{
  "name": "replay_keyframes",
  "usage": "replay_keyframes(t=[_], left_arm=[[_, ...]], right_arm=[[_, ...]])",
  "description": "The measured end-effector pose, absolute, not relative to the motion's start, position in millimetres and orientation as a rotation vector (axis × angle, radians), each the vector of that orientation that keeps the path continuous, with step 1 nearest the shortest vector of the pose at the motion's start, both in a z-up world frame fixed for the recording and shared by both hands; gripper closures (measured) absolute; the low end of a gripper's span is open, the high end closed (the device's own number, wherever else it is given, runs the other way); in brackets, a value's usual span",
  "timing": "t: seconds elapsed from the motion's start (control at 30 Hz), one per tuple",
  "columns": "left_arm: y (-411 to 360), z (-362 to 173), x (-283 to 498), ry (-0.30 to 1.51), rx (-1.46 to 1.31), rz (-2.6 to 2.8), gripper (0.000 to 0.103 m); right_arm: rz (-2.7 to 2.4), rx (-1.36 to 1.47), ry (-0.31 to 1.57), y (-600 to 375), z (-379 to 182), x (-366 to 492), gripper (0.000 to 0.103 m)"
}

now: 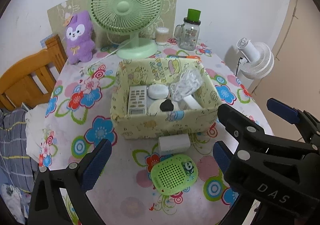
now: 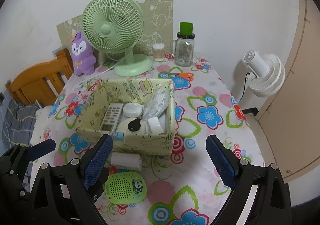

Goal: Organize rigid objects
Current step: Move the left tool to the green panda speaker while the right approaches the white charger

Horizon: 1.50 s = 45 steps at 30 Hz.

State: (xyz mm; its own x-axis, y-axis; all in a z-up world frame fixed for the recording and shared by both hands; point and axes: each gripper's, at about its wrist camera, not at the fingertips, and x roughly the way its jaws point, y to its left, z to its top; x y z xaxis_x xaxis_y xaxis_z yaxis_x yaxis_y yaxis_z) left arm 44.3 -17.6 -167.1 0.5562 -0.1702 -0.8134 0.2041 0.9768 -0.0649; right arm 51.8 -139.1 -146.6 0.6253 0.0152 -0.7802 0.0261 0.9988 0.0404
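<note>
Green speaker (image 1: 174, 174) and white charger (image 1: 174, 143) sit at tabletop's near edge, outside box (image 1: 166, 125); left gripper (image 1: 162, 163) and right gripper (image 2: 160, 163) both open, empty, ready to pick.

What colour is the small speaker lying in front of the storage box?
Bright green, with a panda sticker on it; the speaker shows best in the left wrist view.

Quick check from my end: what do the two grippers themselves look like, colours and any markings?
Both are alike. The left gripper and right gripper have black plastic frames with silver round rivets at the joints. Each finger carries a dark blue, grid-textured pad. The right gripper's side, seen from the left wrist view, bears white letters "DAS". No cables, hands or sleeves show.
</note>
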Motion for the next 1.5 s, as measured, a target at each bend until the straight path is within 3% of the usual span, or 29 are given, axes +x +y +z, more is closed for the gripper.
replay_keyframes(t=[1.5], left_arm=[[-42, -290, 56, 1.201, -0.108, -0.014, 0.001]], right_arm=[[0.076, 0.020, 1.115, -173, -266, 72, 0.007]])
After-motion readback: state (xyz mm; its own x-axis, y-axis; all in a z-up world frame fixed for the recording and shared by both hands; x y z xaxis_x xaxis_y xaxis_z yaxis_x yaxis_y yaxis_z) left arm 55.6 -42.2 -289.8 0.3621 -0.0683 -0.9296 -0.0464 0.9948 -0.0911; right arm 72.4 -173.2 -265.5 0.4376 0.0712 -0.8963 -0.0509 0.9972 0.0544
